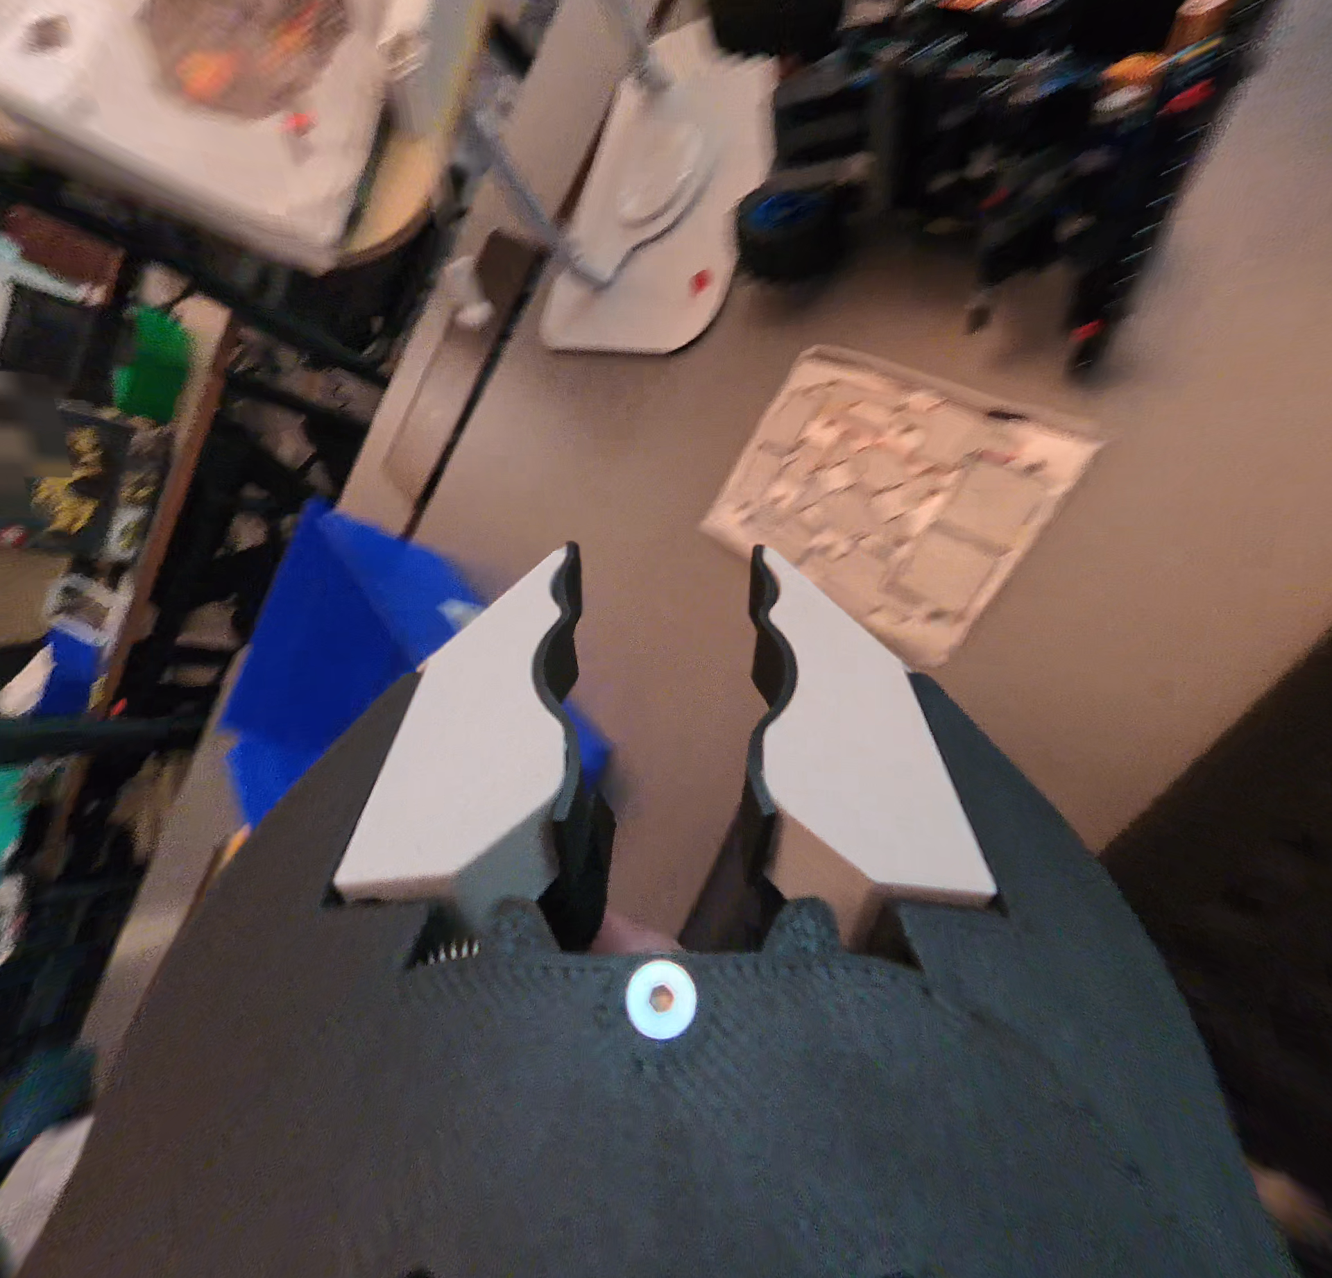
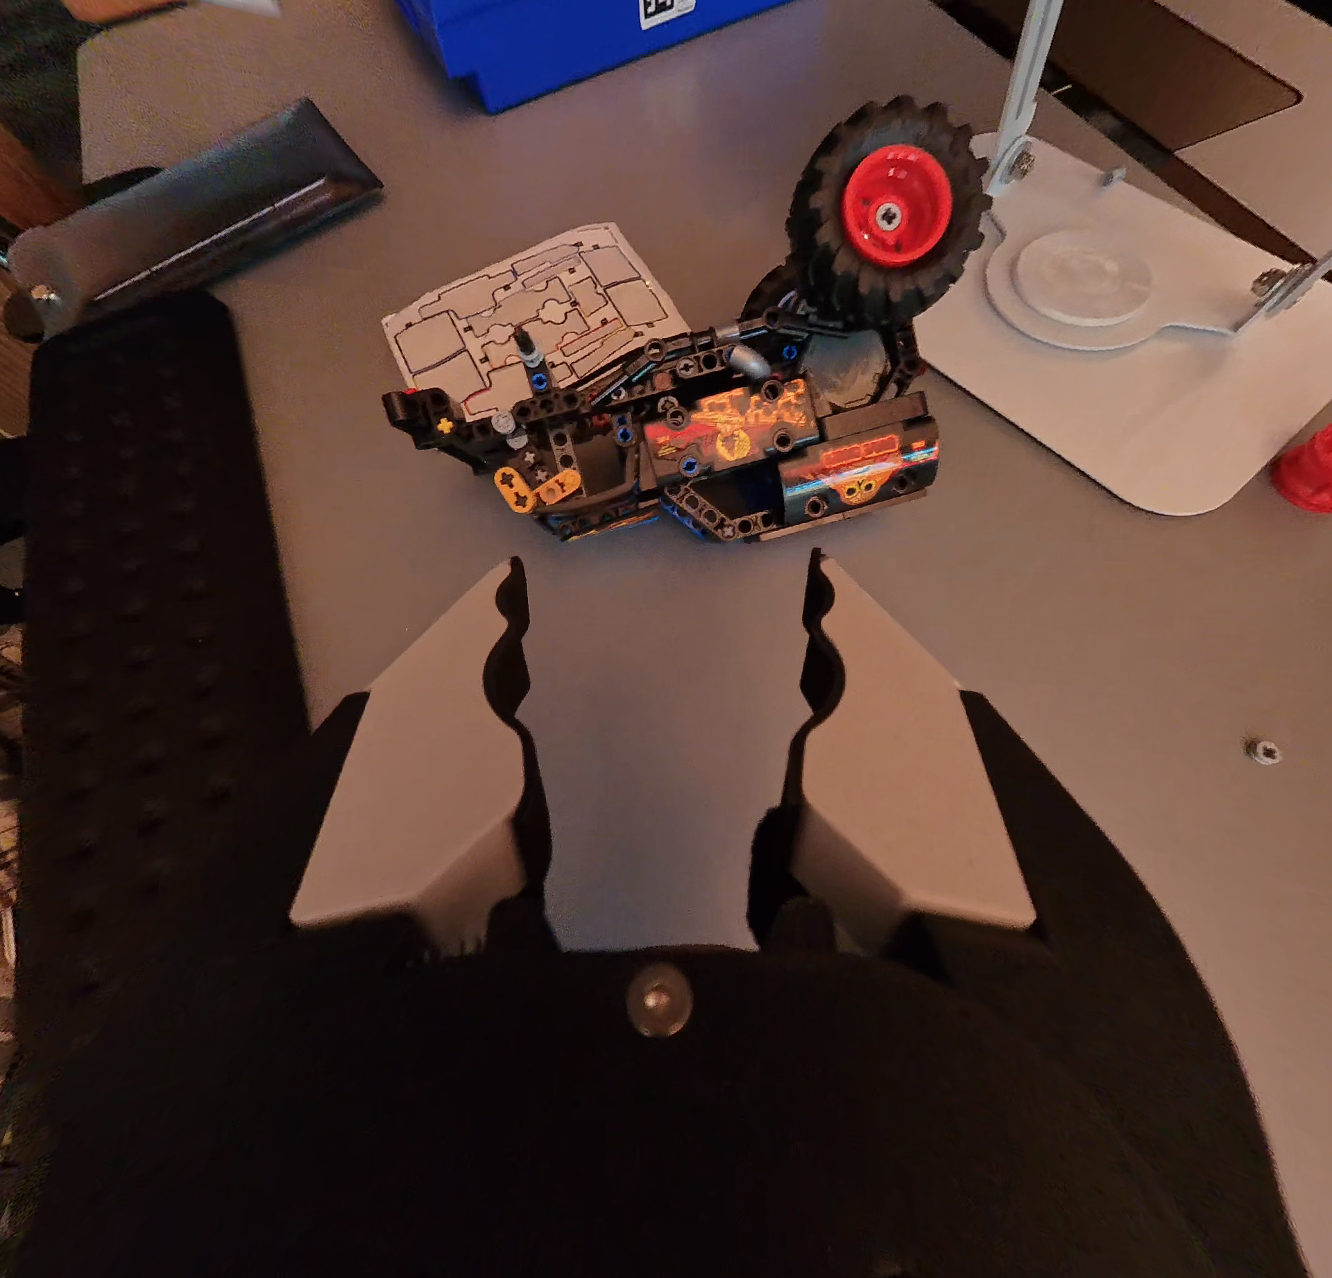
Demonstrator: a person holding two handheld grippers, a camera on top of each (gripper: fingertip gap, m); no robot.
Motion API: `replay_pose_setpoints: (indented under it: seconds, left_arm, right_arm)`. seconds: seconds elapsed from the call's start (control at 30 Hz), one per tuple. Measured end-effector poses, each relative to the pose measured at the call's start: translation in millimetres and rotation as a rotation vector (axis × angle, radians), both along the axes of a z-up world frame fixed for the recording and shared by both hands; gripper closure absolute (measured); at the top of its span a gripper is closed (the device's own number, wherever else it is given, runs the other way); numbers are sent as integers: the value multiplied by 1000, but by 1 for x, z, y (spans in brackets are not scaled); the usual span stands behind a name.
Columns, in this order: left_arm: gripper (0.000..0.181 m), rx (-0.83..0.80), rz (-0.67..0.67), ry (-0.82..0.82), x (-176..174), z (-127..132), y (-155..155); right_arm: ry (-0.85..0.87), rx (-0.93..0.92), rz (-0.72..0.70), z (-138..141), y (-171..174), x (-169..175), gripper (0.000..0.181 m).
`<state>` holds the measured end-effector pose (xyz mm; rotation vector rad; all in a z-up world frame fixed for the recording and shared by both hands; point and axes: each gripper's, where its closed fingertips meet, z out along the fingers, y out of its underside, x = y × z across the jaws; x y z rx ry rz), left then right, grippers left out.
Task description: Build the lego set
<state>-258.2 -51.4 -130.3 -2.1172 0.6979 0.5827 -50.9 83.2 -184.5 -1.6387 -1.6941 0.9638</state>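
Observation:
A black Lego truck body [image 2: 670,443] with orange and yellow decals lies on its side on the grey table. One black tyre with a red hub [image 2: 890,216] sits on it at the far right end. A white sticker sheet [image 2: 533,306] lies just behind it. My right gripper [image 2: 663,566] is open and empty, just short of the truck. My left gripper [image 1: 663,558] is open and empty above the table. The left wrist view is blurred; the truck [image 1: 1045,112] shows far right, with the sticker sheet [image 1: 901,501] nearer.
A blue bin [image 2: 613,11] stands behind the truck and shows at the left in the left wrist view [image 1: 346,638]. A white stand base [image 2: 1124,349] is on the right. A black studded plate [image 2: 144,595] lies left. A small grey piece [image 2: 1263,751] and a red piece [image 2: 1308,472] lie right. One gripper's finger ends stand about 25 cm off the other's. The small grey piece [image 2: 1263,751] lies some 20 cm from my right tips, 45 cm from my left tips.

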Motion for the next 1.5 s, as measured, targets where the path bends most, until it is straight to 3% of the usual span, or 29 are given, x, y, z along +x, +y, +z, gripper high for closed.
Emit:
replay_pose_setpoints:
  seconds: [0.07,0.13,0.23,0.33,0.43,0.53,0.77,0.93,1.1,1.27,1.37,1.5]
  left_arm:
    - [139,31,99,37,-51,23,-9]
    - [140,0,182,-15,-104,27,-14]
    - [143,-104,243,-96,-169,2,-9]
    - [141,-247,276,-167,-210,-41,-1]
    - [130,-417,290,-240,-224,-84,2]
    - [120,-532,277,-337,-219,-111,5]
    - [126,-663,267,-360,-216,-120,11]
    - [126,-644,251,-323,-219,-118,14]
    - [127,-468,317,-271,-236,-93,22]
    - [127,-262,324,-202,-225,-26,23]
    - [127,-139,252,-171,-183,26,25]
    - [127,-49,27,-116,-74,71,36]
  right_arm:
    - [20,-26,-3,-1,3,0,108]
    - [34,-42,-10,-2,6,2,108]
    - [20,-42,-22,-6,10,11,109]
    - [7,-18,-46,-8,15,24,110]
    - [-1,-16,-51,-9,16,38,111]
    - [-3,-16,-66,-12,17,50,112]
    - [10,-9,-113,-11,23,73,114]
    - [25,-9,-128,-9,25,85,115]
    - [3,21,-131,-9,24,99,117]
    - [-100,18,-18,-26,-7,114,123]
    - [-160,30,39,-41,-25,117,124]
    - [-173,35,60,-48,-33,118,127]
